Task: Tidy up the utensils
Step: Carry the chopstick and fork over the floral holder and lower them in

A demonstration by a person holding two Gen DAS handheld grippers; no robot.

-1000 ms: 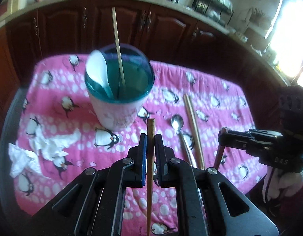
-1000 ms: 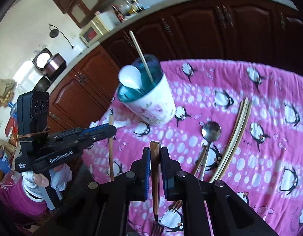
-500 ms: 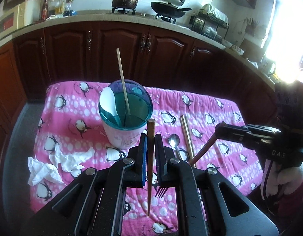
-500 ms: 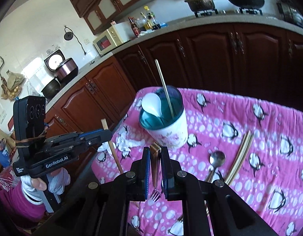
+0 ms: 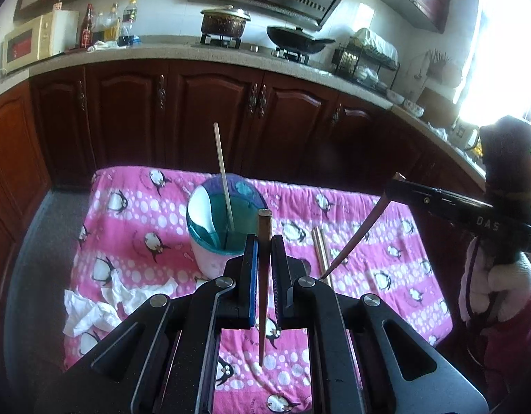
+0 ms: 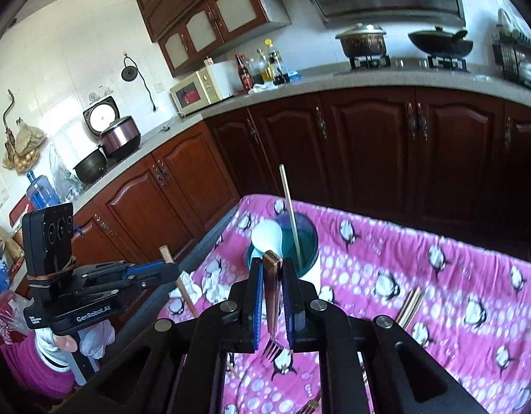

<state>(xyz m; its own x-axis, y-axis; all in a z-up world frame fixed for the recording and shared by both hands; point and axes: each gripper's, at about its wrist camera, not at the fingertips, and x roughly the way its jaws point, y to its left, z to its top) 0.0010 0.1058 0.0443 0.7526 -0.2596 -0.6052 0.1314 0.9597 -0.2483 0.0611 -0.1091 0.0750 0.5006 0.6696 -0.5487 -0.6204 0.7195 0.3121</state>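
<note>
Both our grippers have risen above the penguin cloth (image 5: 134, 214) since a second ago

Our left gripper (image 5: 263, 258) pinches a chopstick (image 5: 264, 276); our right gripper (image 6: 273, 283) clamps a fork (image 6: 272, 345), tines down; the cup (image 5: 210, 258) holds a white spoon (image 5: 203, 210)

Wooden chopstick (image 5: 264, 241), glossy metal fork (image 6: 273, 314), soft cloth (image 5: 134, 227).
</note>
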